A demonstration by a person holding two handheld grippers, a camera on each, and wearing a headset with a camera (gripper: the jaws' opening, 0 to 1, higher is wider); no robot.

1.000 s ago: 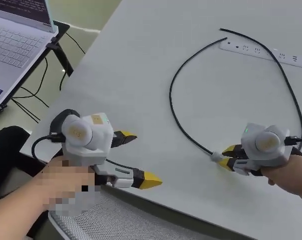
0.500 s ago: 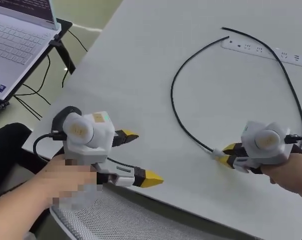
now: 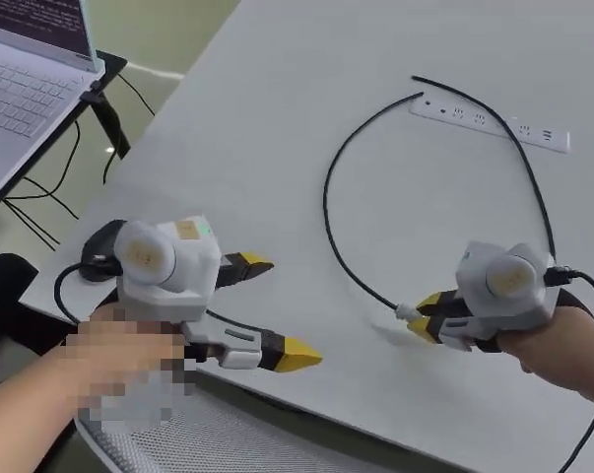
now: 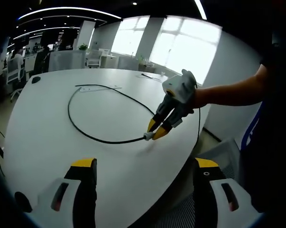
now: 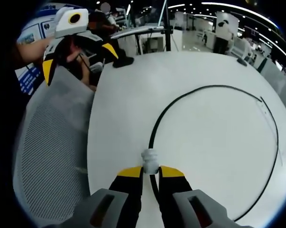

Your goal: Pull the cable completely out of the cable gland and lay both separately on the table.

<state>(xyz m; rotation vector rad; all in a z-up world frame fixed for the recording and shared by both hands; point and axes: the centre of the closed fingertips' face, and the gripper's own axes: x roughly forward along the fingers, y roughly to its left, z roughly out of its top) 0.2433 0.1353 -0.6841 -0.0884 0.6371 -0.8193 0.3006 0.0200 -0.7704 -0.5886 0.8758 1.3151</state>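
Right gripper view: the right gripper (image 5: 151, 172) pinches the black cable (image 5: 180, 102) just behind the white cable gland (image 5: 150, 160) at its tips. The left gripper (image 3: 282, 310) hangs wide open, well apart; I'd bring it onto the gland, then pull straight.

Open-plan office. My white counter (image 3: 277, 99) carries a power strip (image 3: 489, 123); laptop (image 3: 21, 99), mesh chair (image 5: 52, 142), ceiling strip lights (image 4: 67, 9), tall windows (image 4: 180, 47) around.
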